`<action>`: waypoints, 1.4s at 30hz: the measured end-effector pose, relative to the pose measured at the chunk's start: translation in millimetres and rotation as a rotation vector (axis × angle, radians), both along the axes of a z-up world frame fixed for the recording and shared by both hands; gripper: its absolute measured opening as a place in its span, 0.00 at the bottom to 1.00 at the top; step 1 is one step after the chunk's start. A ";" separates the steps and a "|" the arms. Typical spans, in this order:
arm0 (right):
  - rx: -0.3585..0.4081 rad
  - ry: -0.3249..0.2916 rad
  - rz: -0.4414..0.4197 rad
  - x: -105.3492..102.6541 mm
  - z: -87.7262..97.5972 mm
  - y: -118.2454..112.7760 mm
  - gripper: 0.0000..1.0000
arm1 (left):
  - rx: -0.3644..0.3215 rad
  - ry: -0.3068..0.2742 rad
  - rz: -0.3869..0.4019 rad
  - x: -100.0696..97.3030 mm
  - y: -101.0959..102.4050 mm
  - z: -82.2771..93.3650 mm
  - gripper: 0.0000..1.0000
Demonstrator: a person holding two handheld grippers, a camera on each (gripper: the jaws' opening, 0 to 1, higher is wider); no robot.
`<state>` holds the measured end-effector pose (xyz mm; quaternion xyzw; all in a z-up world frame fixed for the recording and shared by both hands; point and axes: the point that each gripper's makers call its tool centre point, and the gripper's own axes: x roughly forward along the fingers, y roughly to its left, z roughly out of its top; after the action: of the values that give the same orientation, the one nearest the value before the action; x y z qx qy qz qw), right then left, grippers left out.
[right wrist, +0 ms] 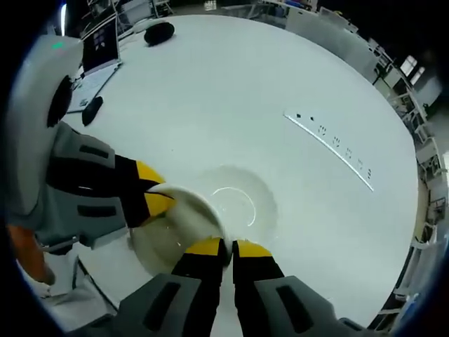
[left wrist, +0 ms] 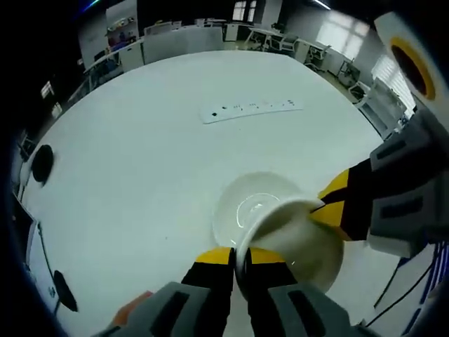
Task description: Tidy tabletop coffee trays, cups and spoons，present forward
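— What do the grippers have?
— Both pinch the rim of one white cup [left wrist: 291, 235], tipped on its side. The left gripper [left wrist: 240, 257] has its jaws clamped on the rim; the right gripper [right wrist: 226, 248] seems clamped on the opposite edge, though that is harder to see.
— And under it?
— A white saucer [left wrist: 245, 200], just behind the cup, on the white table [left wrist: 140, 140].
— Farther off?
— A white power strip [left wrist: 251, 110] lies flat, well apart.
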<state>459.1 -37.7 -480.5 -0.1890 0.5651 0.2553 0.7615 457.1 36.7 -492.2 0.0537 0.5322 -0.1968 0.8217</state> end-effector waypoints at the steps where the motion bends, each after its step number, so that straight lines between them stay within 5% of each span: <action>1: 0.001 0.002 -0.005 3.1 -1.1 -1.1 0.06 | -0.001 0.000 0.000 1.6 -0.6 -1.0 0.09; 11: 0.017 0.019 -0.040 7.7 -16.6 -7.9 0.06 | 0.036 0.017 -0.035 24.2 -7.8 -12.0 0.09; 23: 0.045 0.041 -0.072 31.3 -26.0 -17.5 0.06 | 0.040 0.028 -0.055 24.2 -14.1 -20.0 0.09; 42: 0.061 0.035 -0.079 32.5 -42.4 -19.7 0.06 | 0.010 0.059 -0.019 37.4 -19.4 -32.8 0.09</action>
<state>491.6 -57.4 -522.9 -0.1389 0.5773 0.2453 0.7663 494.5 17.3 -525.1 0.0571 0.5564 -0.2034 0.8036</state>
